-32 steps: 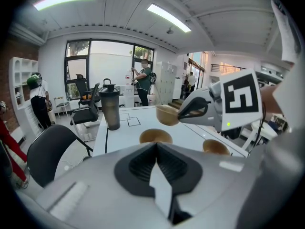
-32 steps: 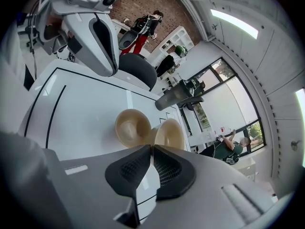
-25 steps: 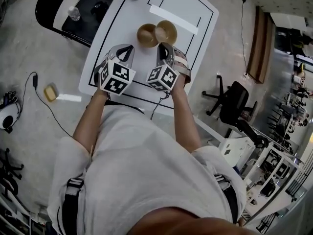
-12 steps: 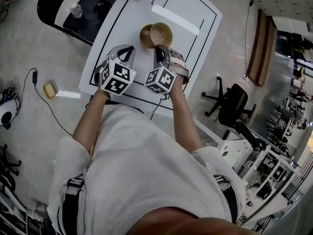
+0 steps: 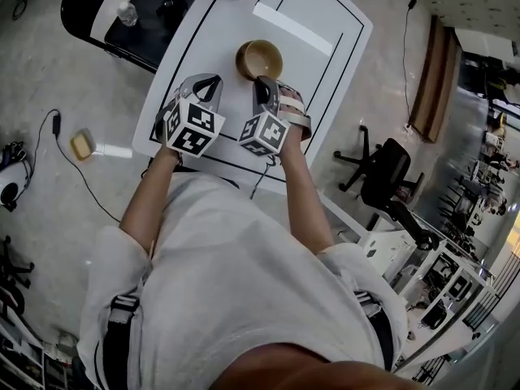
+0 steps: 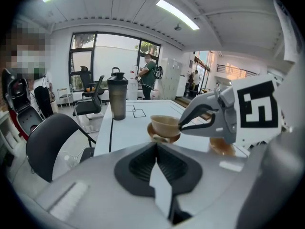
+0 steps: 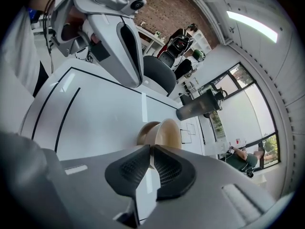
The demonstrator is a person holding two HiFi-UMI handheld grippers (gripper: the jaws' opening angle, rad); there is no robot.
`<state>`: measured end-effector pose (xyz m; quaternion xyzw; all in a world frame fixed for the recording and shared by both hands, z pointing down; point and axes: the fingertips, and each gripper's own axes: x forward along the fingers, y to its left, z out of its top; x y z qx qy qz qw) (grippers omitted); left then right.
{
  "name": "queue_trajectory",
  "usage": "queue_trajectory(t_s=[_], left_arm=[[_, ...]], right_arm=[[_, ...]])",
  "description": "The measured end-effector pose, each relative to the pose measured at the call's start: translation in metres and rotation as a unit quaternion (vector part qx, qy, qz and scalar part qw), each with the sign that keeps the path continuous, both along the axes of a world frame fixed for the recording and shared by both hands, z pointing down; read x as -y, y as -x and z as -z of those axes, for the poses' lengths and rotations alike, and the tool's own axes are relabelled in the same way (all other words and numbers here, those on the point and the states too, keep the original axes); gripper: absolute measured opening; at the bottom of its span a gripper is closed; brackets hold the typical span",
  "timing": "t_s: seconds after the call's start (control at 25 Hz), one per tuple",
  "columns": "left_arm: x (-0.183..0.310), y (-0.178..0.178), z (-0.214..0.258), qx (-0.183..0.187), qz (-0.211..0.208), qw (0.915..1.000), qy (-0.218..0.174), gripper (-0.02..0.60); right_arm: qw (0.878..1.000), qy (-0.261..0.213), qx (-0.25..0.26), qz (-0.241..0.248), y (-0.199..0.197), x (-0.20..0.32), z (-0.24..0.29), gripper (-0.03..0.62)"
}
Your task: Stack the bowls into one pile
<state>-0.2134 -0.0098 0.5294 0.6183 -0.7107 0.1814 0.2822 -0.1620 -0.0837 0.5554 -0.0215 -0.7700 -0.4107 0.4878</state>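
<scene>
A big open office or work room; black swivel chairs [image 5: 388,181] stand on a grey floor; a white table [image 5: 215,63] has black lines; tall windows [image 6: 107,56]; long ceiling lights [image 6: 177,14]; a brick wall [image 7: 162,6].

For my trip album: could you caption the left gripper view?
Right gripper grips a tan bowl by the rim over a second bowl on the white table; a tumbler stands behind.

Lower bowl [image 6: 161,139] mostly hidden under upper bowl [image 6: 164,124]
</scene>
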Motion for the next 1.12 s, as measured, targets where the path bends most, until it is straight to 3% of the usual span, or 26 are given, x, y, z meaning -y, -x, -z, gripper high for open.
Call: queue_trajectory(t_s=[0.64,0.8,1.0,1.12], left_arm=[[0.012,0.016,-0.011,-0.025,-0.014,0.9996,0.006,0.002],[0.017,0.017,-0.018,-0.036,-0.024,0.9990,0.009,0.002],[0.024,0.019,-0.025,-0.046,-0.047,0.9977,0.017,0.002],[0.031,0.018,-0.026,-0.044,-0.063,0.9969,0.018,0.002]], right_arm=[[0.999,0.011,-0.035,0.008,0.012,-0.005,-0.019,0.028],[0.999,0.041,-0.028,-0.011,0.013,-0.006,-0.023,0.029],[0.996,0.077,-0.019,-0.048,0.016,-0.002,-0.026,0.109],[0.993,0.095,-0.006,-0.067,0.017,0.000,-0.024,0.121]])
